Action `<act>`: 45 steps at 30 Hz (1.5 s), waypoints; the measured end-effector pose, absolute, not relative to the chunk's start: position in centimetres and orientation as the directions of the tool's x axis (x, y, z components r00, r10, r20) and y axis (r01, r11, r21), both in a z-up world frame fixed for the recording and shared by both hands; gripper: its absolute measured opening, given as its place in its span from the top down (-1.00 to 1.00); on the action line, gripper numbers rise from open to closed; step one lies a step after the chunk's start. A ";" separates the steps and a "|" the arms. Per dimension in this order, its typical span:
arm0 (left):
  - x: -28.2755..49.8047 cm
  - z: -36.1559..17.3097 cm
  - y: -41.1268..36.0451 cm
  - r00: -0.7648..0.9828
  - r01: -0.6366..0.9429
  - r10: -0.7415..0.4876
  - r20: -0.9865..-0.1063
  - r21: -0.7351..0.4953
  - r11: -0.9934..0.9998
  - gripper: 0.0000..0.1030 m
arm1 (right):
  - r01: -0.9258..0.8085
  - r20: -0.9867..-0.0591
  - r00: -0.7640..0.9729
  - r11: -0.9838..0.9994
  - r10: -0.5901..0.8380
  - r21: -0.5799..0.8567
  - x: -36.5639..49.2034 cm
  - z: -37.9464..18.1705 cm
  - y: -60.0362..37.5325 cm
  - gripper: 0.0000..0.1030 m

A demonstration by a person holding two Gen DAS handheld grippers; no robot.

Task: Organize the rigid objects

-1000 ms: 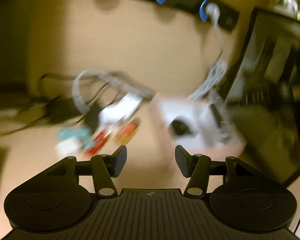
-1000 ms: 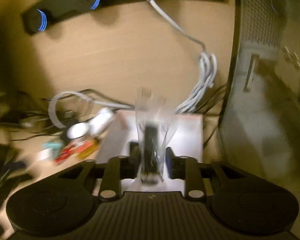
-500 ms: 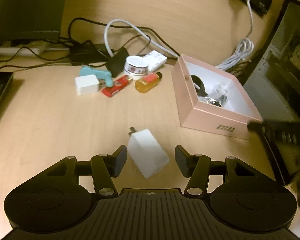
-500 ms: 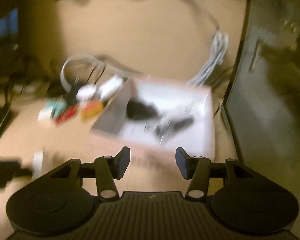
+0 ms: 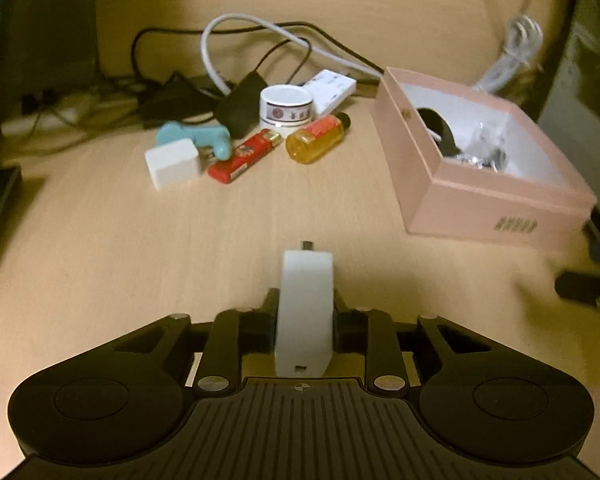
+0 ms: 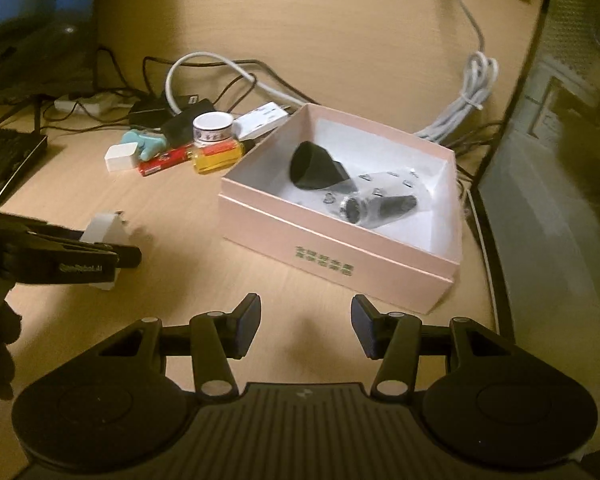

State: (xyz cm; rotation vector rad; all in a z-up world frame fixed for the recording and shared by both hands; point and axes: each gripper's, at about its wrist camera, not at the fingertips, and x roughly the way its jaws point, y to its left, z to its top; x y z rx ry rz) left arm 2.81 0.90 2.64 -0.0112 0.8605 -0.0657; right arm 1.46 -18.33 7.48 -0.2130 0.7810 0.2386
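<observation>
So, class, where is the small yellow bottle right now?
In the left wrist view the yellow bottle lies on its side on the desk, between the red lighter and the pink box, just before the white jar.

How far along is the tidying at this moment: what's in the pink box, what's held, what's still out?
Done: the pink box holds a black cup-shaped piece and a bagged dark item. In hand: the left gripper, jaws just closing, clamps the white charger; the right gripper is open, nothing between its jaws. Left: white cube, teal piece, red lighter, amber bottle, white jar.
</observation>
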 end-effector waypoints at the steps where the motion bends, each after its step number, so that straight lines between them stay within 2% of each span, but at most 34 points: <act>1: 2.3 2.8 1.2 0.657 0.051 -0.055 -0.752 -0.028 0.998 0.49 | -0.297 -0.714 0.687 0.949 0.137 -0.104 1.4 7.4 -18.0 0.03; 6: 0.8 3.2 5.0 0.658 -0.001 -0.061 -0.750 -0.082 0.997 0.49 | -0.351 -0.697 0.691 0.932 0.191 -0.093 2.9 7.6 -15.1 0.03; 12: -0.4 3.9 11.0 0.656 -0.117 0.016 -0.755 -0.081 0.990 0.49 | -0.458 -0.686 0.664 0.887 0.298 -0.057 6.7 8.1 -8.0 0.03; 18: -1.1 4.0 15.0 0.664 -0.163 0.056 -0.746 -0.072 0.984 0.49 | -0.542 -0.671 0.636 0.840 0.381 -0.037 11.1 7.3 0.6 0.02; 25: -1.3 3.7 17.8 0.668 -0.142 -0.015 -0.744 -0.147 0.979 0.49 | -0.571 -0.722 0.608 0.814 0.330 -0.110 15.7 3.4 7.4 0.02; 31: -1.6 3.6 17.2 0.685 -0.111 -0.020 -0.729 -0.131 0.985 0.47 | -0.533 -0.720 0.599 0.845 0.352 -0.030 17.9 2.3 7.3 0.02; 35: -1.7 3.4 17.3 0.700 -0.083 -0.046 -0.713 -0.145 0.986 0.45 | -0.534 -0.734 0.573 0.846 0.364 0.003 17.3 2.6 6.3 0.10; 41: -1.8 3.3 15.6 0.705 -0.034 -0.033 -0.709 -0.079 0.996 0.46 | -0.550 -0.717 0.565 0.834 0.408 0.042 11.5 5.7 1.4 0.10; 45: -2.1 3.7 13.2 0.692 0.048 -0.103 -0.714 -0.097 0.994 0.49 | -0.530 -0.722 0.590 0.848 0.362 -0.007 6.8 7.3 -3.3 0.11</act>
